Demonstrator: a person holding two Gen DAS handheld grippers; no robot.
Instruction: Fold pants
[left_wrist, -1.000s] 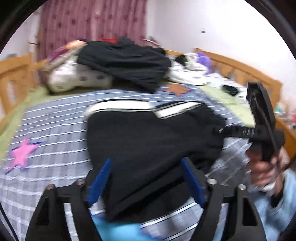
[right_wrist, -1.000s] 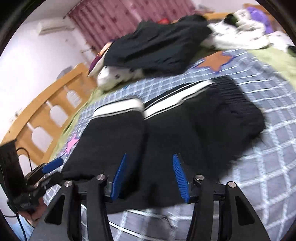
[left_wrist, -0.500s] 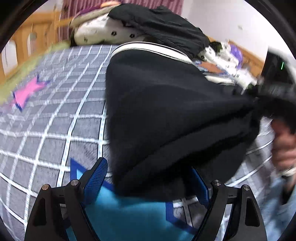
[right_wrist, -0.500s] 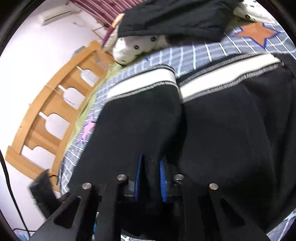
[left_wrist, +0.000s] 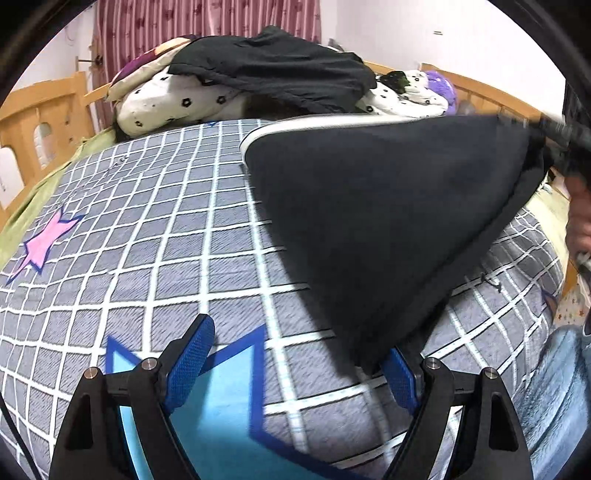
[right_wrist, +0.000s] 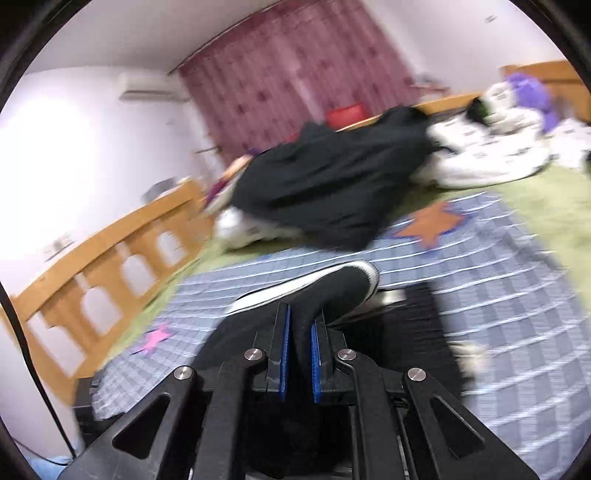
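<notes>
The black pants (left_wrist: 369, 203) with white-striped cuffs lie on the checkered bed sheet (left_wrist: 155, 229). Their right side is pulled up off the bed into a taut fold. My right gripper (right_wrist: 301, 321) is closing, its blue pads pressing a bunch of the black pants (right_wrist: 332, 291) fabric between them. In the left wrist view that right gripper (left_wrist: 565, 133) sits at the upper right, holding the raised corner. My left gripper (left_wrist: 295, 365) stands open low over the sheet. The hanging lower tip of the pants reaches just beside its right pad (left_wrist: 399, 380), and nothing is pinched there.
A heap of black clothing (left_wrist: 277, 70) rests on white dotted bedding (left_wrist: 173, 103) at the far end. Wooden bed rails (right_wrist: 110, 258) run along the side. A person's hand (left_wrist: 578, 218) and a leg in jeans (left_wrist: 554, 398) are at the right edge.
My right gripper went from open over the pants to closed on a fold and lifted it. My left gripper sank toward the sheet, and the pants slid from between its fingers to the right.
</notes>
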